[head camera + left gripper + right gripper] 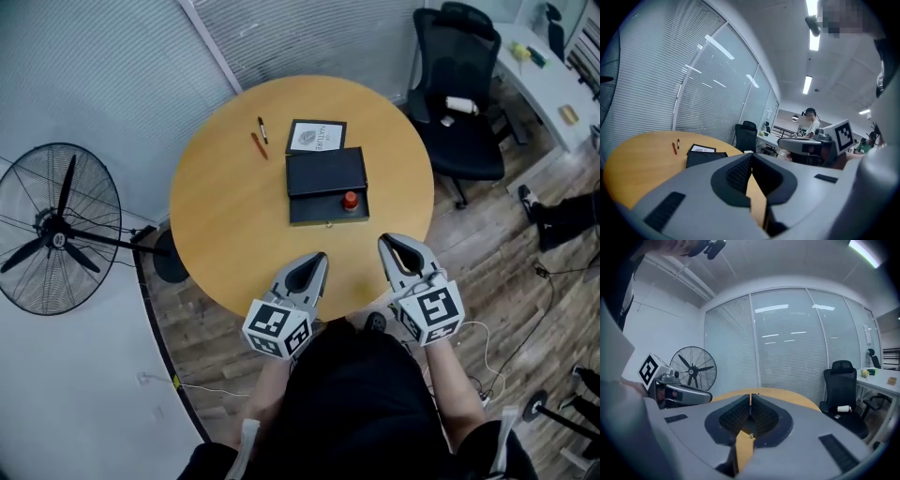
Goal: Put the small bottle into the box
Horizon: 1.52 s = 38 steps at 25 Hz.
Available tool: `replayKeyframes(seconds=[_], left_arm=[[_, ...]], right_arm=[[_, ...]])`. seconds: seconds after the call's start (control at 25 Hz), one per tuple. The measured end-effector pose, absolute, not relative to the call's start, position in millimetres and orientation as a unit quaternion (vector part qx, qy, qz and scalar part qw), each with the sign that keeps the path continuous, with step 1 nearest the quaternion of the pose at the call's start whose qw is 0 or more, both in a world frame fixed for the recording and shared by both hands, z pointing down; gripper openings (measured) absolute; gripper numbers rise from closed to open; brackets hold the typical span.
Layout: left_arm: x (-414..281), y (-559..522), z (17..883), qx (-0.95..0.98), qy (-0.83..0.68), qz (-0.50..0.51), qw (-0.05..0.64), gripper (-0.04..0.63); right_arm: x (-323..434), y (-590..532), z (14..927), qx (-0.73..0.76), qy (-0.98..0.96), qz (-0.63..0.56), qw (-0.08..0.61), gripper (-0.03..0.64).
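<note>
Tongs, both pairs: left tongs [317, 262] were clenched, tips met, nothing between them. Right tongs [389, 246] were likewise clenched and empty. Both hung over the near rim of the surface [216, 216], at about 6 o'clock, well apart from the box [305, 211].

Small bottle [350, 200]: it stood inside the box, in the open lower half, toward its 3 o'clock end, red cap up. The box sat near the centre of the surface, with what looked like its lid lying toward 12 o'clock. Judged: bottle was already in place, with little left to do except perhaps the lid.

Handling, judged from size and shape only:
- The bottle looked light and stiff.
- Its round, smooth body could slip or roll if pinched off-centre.
- It was short and narrow, so a sideways nudge would likely tip it.
- The material was too small to tell, so it was treated as breakable.

The best hold would be across the body just under the cap, tongs coming from above, pads on opposite sides, with a light squeeze. The box wall sat just beside the bottle at 3 o'clock, leaving little room for a pad there. A hold along the 12-to-6 line would suit better.

Other items: booklet [316, 136] at 12 o'clock of the box, just beside it. Red pen [258, 145] and black pen [262, 129] at 10 o'clock.
</note>
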State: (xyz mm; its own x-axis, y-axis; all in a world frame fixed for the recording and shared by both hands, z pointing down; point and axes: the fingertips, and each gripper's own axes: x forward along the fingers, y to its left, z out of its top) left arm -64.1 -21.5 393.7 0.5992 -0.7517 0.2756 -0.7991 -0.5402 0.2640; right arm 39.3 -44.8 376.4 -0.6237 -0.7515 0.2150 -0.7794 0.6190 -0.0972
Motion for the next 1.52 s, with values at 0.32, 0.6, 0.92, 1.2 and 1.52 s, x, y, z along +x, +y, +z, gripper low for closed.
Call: replayKeyframes(seconds=[0.32, 0.6, 0.92, 1.2, 1.52], left_arm=[[-51, 11, 372, 0.868, -0.466, 0.055, 0.164, -0.005], [-44, 42, 367, 0.858, -0.487, 0.052, 0.154, -0.005], [-33, 68, 375, 0.85, -0.499, 0.045, 0.163, -0.005], [-26, 76, 374, 0.848, -0.504, 0.041, 0.159, -0.005], [-15, 78, 373, 0.848, -0.505, 0.042, 0.157, -0.005]], right_arm=[[52, -12, 352, 0.394, -0.913, 0.079, 0.062, 0.011], [60, 16, 355, 0.374, -0.921, 0.085, 0.067, 0.011], [67, 42, 364, 0.354, -0.928, 0.086, 0.082, 0.011], [73, 53, 368, 0.348, -0.931, 0.077, 0.084, 0.009], [79, 56, 369, 0.339, -0.934, 0.073, 0.087, 0.009]])
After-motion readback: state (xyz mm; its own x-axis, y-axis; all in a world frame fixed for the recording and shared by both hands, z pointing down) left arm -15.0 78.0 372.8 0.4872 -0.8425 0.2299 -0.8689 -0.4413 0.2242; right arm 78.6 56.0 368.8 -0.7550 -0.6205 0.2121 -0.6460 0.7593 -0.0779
